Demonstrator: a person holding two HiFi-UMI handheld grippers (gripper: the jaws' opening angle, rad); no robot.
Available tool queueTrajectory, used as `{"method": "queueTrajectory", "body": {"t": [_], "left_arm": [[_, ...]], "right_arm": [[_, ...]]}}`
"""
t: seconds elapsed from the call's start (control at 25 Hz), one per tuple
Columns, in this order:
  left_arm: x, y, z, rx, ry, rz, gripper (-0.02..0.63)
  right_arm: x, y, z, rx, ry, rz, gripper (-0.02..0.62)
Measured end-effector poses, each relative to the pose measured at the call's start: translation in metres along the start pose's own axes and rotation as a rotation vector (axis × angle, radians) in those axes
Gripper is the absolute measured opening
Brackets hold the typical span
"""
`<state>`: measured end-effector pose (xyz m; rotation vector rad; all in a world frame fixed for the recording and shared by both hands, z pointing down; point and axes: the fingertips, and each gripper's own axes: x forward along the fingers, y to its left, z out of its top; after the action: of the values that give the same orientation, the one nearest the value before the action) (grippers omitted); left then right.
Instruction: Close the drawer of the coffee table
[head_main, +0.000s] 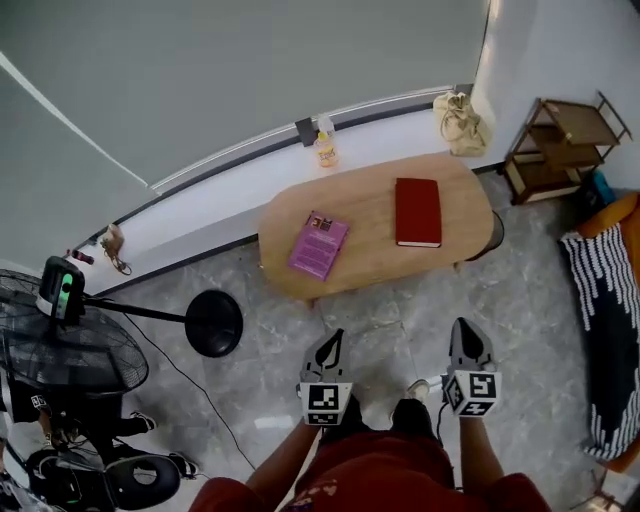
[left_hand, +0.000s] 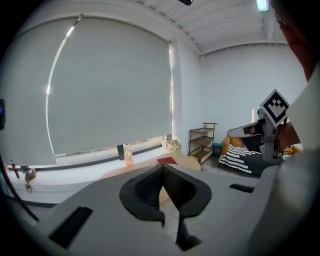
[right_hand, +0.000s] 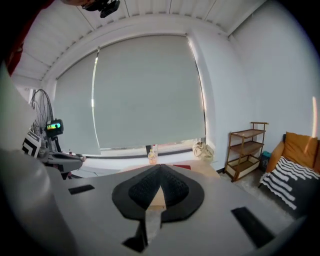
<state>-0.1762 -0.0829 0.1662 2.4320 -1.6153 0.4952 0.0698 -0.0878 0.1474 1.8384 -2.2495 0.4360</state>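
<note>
Now the left tongs (head_main: 333, 340) and right tongs (head_main: 466, 326), both pressed together and empty, face the bench (head_main: 370, 235), well apart ahead, lying crosswise.

Living room in a home. A low oval wooden coffee table (head_main: 370, 265) holding a red book (head_main: 417, 211) and a purple book (head_main: 319, 245) stands on grey marble-look floor tiles (head_main: 400, 330) before a wide window with a grey roller blind (head_main: 250, 80). A wooden shelf unit (head_main: 565, 140) fills the corner, beside a sofa (left_hand: 250, 169) with a striped throw (head_main: 600, 300). A standing fan (head_main: 60, 350) is opposite.
</note>
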Motion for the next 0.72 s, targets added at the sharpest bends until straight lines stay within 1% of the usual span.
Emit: {"method": "queueTrajectory", "body": {"t": [0.12,0.2,0.28,0.4,0.48,0.52,0.6,0.72], "left_arm": [[-0.027,0.019,0.061,0.064,-0.130,0.038,0.006],[-0.047,0.032,0.098,0.095,-0.225,0.066,0.006],[-0.053,0.040,0.134,0.112,-0.316,0.083,0.006],[-0.062,0.035,0.186,0.168,-0.458,0.080,0.006],[-0.080,0.033,0.214,0.198,-0.560,0.111,0.006],[-0.089,0.034,0.221,0.204,-0.586,0.136,0.006],[-0.099,0.036,0.225,0.222,-0.594,0.173,0.006],[-0.108,0.041,0.224,0.216,-0.596,0.201,0.006]], "right_arm": [[-0.024,0.009,0.058,-0.018,-0.104,-0.009,-0.003],[-0.040,0.014,0.093,-0.057,-0.180,-0.020,-0.003],[-0.045,0.008,0.130,-0.114,-0.246,-0.037,-0.003],[-0.058,-0.002,0.182,-0.192,-0.345,-0.053,-0.003],[-0.074,0.003,0.210,-0.245,-0.428,-0.050,-0.003],[-0.081,0.007,0.220,-0.265,-0.468,-0.049,-0.003],[-0.086,0.011,0.230,-0.275,-0.523,-0.050,-0.003],[-0.089,0.017,0.227,-0.275,-0.539,-0.048,-0.003]]}}
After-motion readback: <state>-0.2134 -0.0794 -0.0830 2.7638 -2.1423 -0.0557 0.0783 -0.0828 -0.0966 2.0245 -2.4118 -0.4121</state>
